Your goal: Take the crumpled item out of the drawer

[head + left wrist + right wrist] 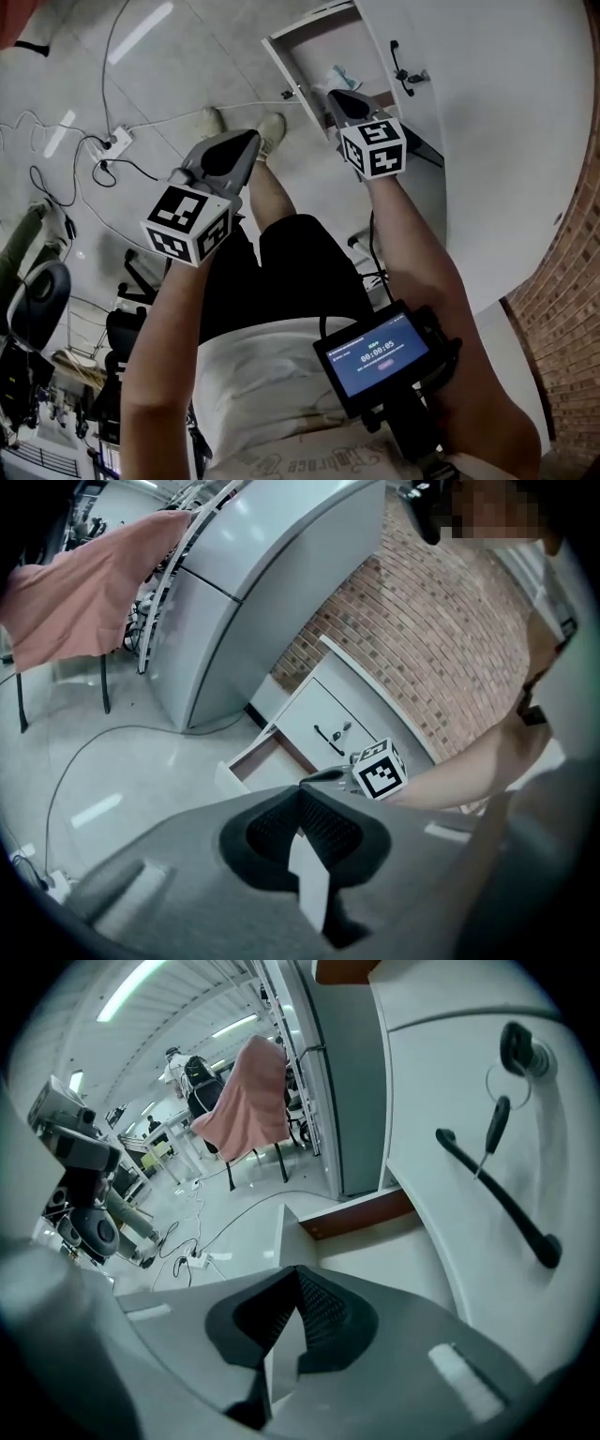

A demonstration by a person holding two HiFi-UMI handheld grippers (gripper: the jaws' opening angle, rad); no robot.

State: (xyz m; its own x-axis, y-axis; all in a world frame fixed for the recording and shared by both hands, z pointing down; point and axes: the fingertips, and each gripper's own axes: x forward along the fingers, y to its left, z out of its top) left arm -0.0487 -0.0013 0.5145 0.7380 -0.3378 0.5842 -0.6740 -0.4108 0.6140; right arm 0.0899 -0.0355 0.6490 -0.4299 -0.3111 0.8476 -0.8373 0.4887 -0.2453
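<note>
I am looking down on a pale floor [169, 84] that is taking up most of the head view, with cables trailing across its left side. A white cabinet [487, 141] is filling the right, and a brick wall [567, 309] is running beyond it at the far right edge. In the left gripper view a tall grey unit [253, 583] is standing to the left of that cabinet, and a pink cloth [84, 597] is hanging over a frame well apart from it.

The cabinet's drawer [279, 64] is standing pulled out at the far side. The crumpled item [339, 77], pale and bunched, is lying inside the drawer towards its right.

I am holding the right gripper [336, 97] over the drawer's near right corner, jaws clenched together with nothing between them. Its tips are sitting just beside the crumpled item, and I cannot tell whether they are touching it. The left gripper [251, 139] is hanging over the floor, nearer to me and well left of the drawer, its jaws likewise closed on nothing.

A small lit screen [377, 354] is glowing at my chest. On the cabinet front a black handle [497, 1199] is showing, with a key [494, 1129] dangling above it. A power strip [118, 141] is lying on the floor at the left.
</note>
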